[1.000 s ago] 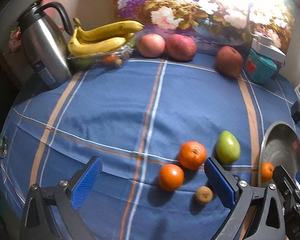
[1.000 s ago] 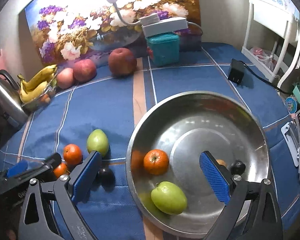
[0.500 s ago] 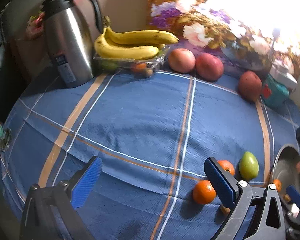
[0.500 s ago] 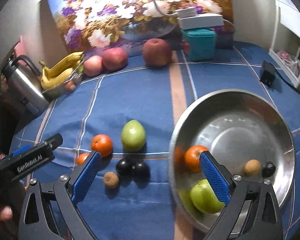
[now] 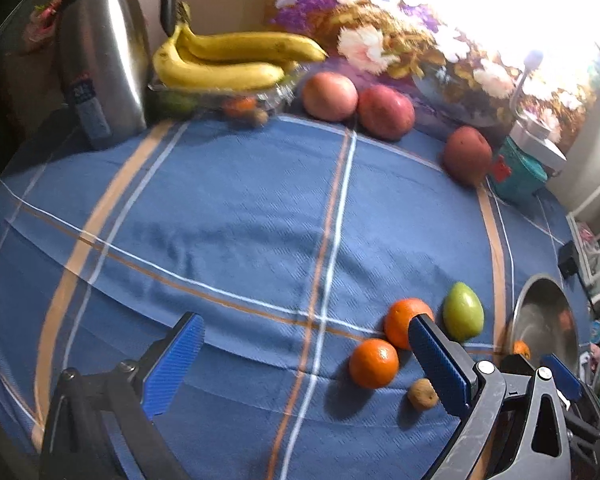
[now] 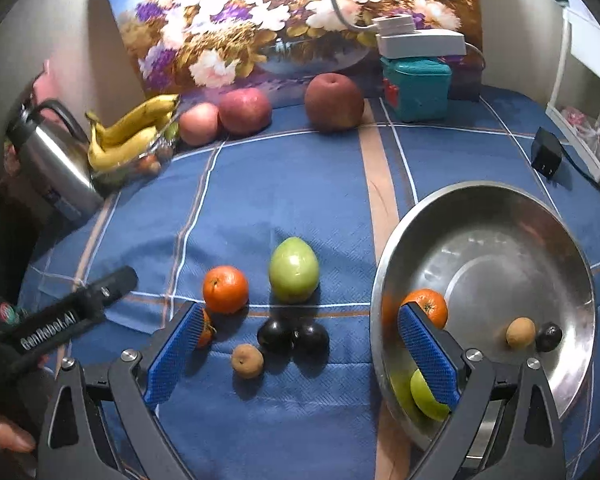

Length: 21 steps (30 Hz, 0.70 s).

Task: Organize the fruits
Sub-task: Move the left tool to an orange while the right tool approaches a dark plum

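Fingers (image 6: pixel 172 356) of both grippers spread, empty; cloth holds two oranges (image 6: pixel 225 289), two plums (image 6: pixel 275 335), one pear (image 6: pixel 294 270)

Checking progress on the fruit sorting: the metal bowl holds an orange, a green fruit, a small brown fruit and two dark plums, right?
Not quite. The right wrist view shows only one dark plum in the metal bowl; the orange, green fruit and small brown fruit are there.
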Each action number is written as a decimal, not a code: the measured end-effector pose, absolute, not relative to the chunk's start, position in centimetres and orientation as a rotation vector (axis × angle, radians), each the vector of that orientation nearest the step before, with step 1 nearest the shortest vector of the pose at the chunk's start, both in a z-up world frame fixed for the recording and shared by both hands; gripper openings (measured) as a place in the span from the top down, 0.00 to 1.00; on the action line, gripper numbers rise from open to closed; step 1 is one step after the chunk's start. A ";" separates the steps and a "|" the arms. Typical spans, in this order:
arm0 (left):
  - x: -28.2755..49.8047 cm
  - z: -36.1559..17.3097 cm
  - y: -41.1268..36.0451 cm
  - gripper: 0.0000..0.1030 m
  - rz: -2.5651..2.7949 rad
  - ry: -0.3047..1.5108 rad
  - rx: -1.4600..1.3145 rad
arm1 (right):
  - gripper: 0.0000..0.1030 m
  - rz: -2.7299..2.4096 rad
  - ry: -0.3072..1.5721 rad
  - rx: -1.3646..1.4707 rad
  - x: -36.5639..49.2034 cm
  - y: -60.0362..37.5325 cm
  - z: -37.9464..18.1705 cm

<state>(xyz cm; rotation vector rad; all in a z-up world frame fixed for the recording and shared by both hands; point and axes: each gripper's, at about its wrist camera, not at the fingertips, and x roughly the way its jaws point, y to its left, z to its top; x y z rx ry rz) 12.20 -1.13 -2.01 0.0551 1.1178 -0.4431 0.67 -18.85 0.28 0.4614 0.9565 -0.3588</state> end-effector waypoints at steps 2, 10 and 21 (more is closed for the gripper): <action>12.1 -2.6 -1.4 0.01 -0.451 1.150 0.056 | 0.05 -0.361 0.953 0.475 0.6 -19.1 0.3; 11.7 -3.0 -2.7 0.02 -0.481 1.176 0.064 | 0.15 -0.365 0.968 0.500 0.4 -19.4 0.2; 11.6 -4.7 -3.6 0.09 -0.504 1.240 0.063 | 0.40 -0.304 1.017 0.556 0.8 -19.4 -1.4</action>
